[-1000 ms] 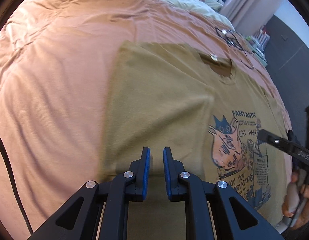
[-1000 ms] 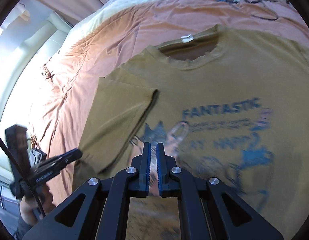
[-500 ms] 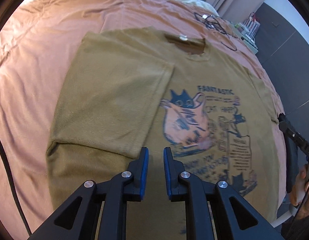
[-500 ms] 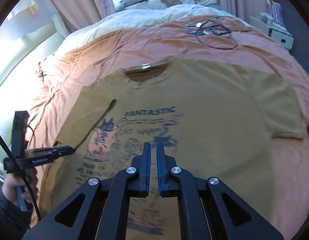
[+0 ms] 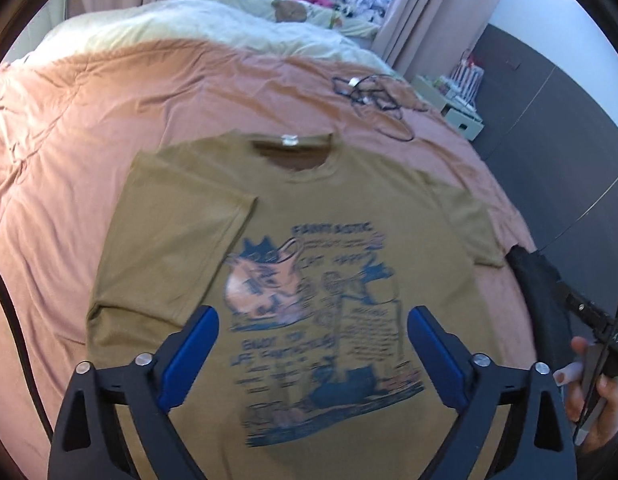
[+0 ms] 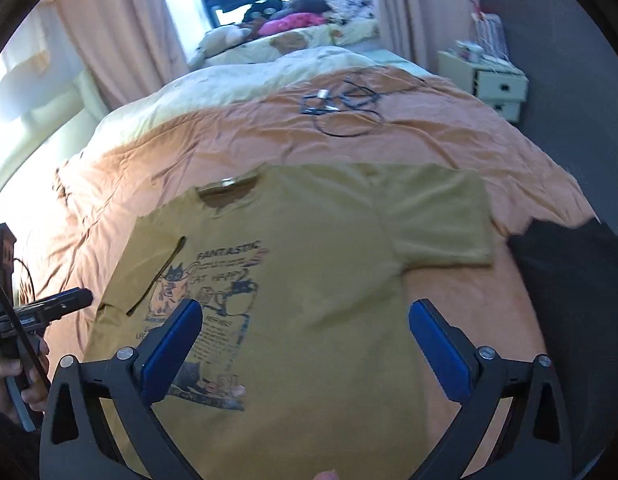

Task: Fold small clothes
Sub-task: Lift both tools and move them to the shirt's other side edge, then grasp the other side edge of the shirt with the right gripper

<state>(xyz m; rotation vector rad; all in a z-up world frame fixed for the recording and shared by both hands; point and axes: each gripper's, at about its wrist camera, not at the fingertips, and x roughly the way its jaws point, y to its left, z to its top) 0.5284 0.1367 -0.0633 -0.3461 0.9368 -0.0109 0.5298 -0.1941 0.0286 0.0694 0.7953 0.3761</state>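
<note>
Olive T-shirt (image 6: 317, 280) flat on bed (image 6: 237, 136), front up, print reads "FANTASTIC", below perhaps "CAT HAPPY" – blurred. One sleeve folded inward at 9 o'clock. Black cable tangle (image 6: 341, 108) at 12, dark garment (image 6: 569, 280) at 3. Left claw (image 5: 313, 346), right claw (image 6: 305, 340): both just opened wide, nothing gripped.

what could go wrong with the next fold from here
The right sleeve is still spread flat, and its edge lies close to a dark garment; the open right gripper might pinch both. The left sleeve is already folded over the t-shirt; dragging the shirt across the rumpled bedspread could undo that fold.
</note>
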